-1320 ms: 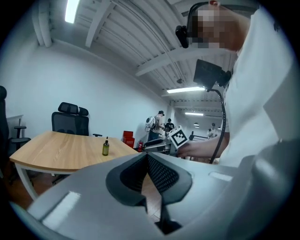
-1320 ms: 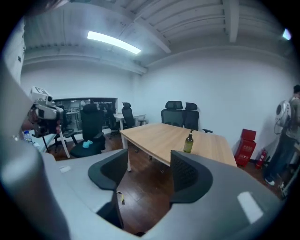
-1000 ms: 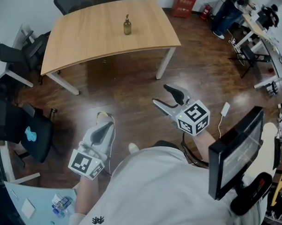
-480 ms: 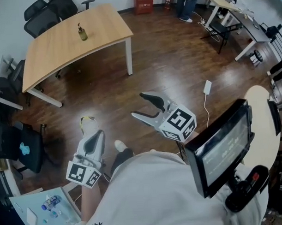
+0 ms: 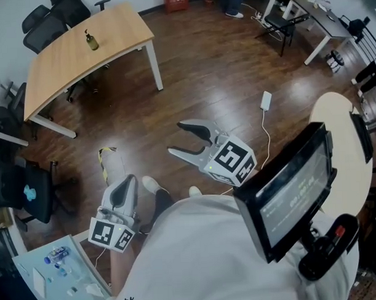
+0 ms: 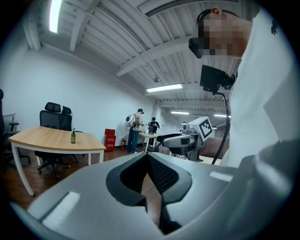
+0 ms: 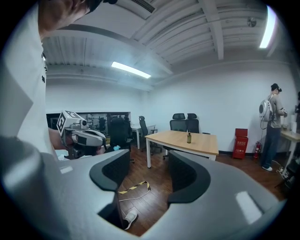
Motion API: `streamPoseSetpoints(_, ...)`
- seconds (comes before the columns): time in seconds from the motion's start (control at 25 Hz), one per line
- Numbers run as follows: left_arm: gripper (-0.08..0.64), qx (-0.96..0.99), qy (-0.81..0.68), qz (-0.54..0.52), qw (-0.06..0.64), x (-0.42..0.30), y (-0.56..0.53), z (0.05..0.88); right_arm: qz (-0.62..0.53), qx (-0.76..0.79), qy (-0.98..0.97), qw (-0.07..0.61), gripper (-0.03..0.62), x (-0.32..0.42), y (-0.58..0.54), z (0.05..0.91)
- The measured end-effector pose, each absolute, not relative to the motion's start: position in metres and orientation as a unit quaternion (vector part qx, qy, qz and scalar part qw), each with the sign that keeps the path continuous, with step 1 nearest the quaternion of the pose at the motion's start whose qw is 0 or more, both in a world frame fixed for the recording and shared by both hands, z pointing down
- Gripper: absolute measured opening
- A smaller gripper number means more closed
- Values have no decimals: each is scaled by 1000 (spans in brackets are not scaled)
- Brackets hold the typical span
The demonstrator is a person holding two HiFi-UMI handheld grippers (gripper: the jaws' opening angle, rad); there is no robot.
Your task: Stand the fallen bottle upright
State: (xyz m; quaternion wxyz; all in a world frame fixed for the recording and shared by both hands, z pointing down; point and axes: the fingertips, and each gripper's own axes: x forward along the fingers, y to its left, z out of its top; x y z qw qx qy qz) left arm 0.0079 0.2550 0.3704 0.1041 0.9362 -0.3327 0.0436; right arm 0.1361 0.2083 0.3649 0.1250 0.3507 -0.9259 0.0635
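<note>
A small dark bottle [image 5: 93, 41] stands upright on the light wooden table [image 5: 62, 64] at the far upper left of the head view, well away from both grippers. It also shows as the bottle [image 6: 73, 137] and the bottle [image 7: 189, 137] in the gripper views. My left gripper [image 5: 124, 183] hangs over the floor by my leg, jaws shut on nothing, its tips meeting in its own view [image 6: 147, 156]. My right gripper [image 5: 176, 137] is held out over the floor, its jaws closing with nothing between them [image 7: 149, 169].
Black office chairs [image 5: 42, 22] stand round the table. A yellow-black tape strip [image 5: 104, 160] and a white adapter with cable [image 5: 266, 100] lie on the dark wood floor. People stand by desks [image 6: 135, 131] at the back. A screen [image 5: 291, 192] hangs at my chest.
The whole view has swung: the table with the bottle slid to the upper left of the head view. Both grippers travelled along with me, and the right jaws narrowed a little.
</note>
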Motion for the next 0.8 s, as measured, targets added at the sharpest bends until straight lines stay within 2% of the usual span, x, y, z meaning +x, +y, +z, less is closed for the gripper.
streamPoseSetpoints(0.8, 0, 936, -330, 51, 113, 22, 249, 376, 68, 358, -922, 133, 238, 152, 201, 376)
